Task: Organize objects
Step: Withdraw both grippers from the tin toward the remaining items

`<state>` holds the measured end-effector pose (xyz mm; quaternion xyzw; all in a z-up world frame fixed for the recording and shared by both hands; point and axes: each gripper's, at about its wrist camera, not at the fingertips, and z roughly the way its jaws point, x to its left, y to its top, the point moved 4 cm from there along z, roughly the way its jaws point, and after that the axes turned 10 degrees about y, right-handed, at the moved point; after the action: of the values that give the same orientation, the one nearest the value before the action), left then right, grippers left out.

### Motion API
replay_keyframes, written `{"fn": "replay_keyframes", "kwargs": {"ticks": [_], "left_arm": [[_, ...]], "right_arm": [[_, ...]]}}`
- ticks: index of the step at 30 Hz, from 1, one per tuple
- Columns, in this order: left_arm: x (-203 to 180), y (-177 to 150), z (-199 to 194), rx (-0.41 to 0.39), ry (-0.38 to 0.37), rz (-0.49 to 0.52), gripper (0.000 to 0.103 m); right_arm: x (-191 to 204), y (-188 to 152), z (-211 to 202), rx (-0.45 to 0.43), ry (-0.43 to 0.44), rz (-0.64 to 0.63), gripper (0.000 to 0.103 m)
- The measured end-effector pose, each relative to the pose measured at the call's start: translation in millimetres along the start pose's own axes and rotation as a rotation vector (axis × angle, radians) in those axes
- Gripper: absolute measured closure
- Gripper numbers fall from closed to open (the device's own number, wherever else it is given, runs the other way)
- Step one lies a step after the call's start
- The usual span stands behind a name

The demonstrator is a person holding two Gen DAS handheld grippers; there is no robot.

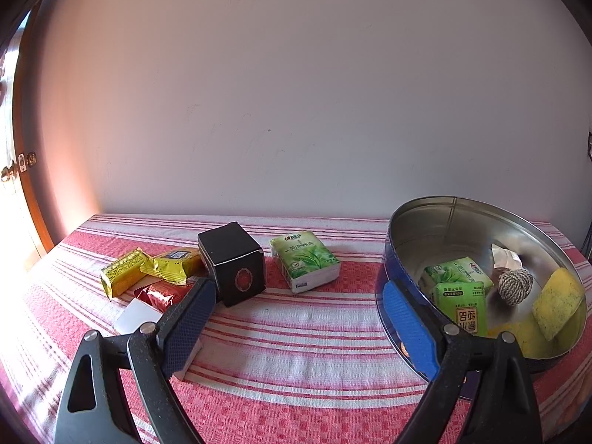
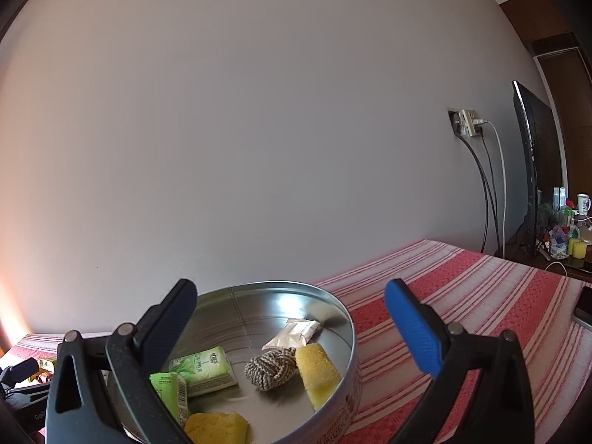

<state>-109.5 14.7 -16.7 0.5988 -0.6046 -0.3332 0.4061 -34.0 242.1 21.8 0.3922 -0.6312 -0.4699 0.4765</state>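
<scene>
Left gripper (image 1: pixel 299 318): fingers spread wide, nothing between them; hovers over the cloth just left of the tin.
Right gripper (image 2: pixel 292 327): fingers likewise apart and empty, poised over the tin's near rim.
Landmark: round silver metal tin with blue outer wall (image 1: pixel 458 211), on the red-and-white striped tablecloth (image 1: pixel 296 366).
Inside tin: two green tissue packs (image 2: pixel 203 368), striped grey rope ball (image 2: pixel 270 370), two yellow sponges (image 2: pixel 318 373), pale sachet (image 2: pixel 294 333).
Left of tin, still out: green tea-print tissue pack (image 1: pixel 305 261), black cube box (image 1: pixel 233 262), yellow snack packets (image 1: pixel 148 268), red foil packet (image 1: pixel 162 294), white flat item (image 1: pixel 135 314).
Progress: judged roughly half done; the left cluster awaits collection.
</scene>
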Motion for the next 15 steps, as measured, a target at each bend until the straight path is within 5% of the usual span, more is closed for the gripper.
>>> {"fn": "replay_keyframes", "kwargs": {"ticks": [15], "left_arm": [[41.2, -4.3, 6.8, 0.028, 0.012, -0.022, 0.009]], "right_arm": [[59.6, -19.8, -1.7, 0.052, 0.059, -0.013, 0.0]]}}
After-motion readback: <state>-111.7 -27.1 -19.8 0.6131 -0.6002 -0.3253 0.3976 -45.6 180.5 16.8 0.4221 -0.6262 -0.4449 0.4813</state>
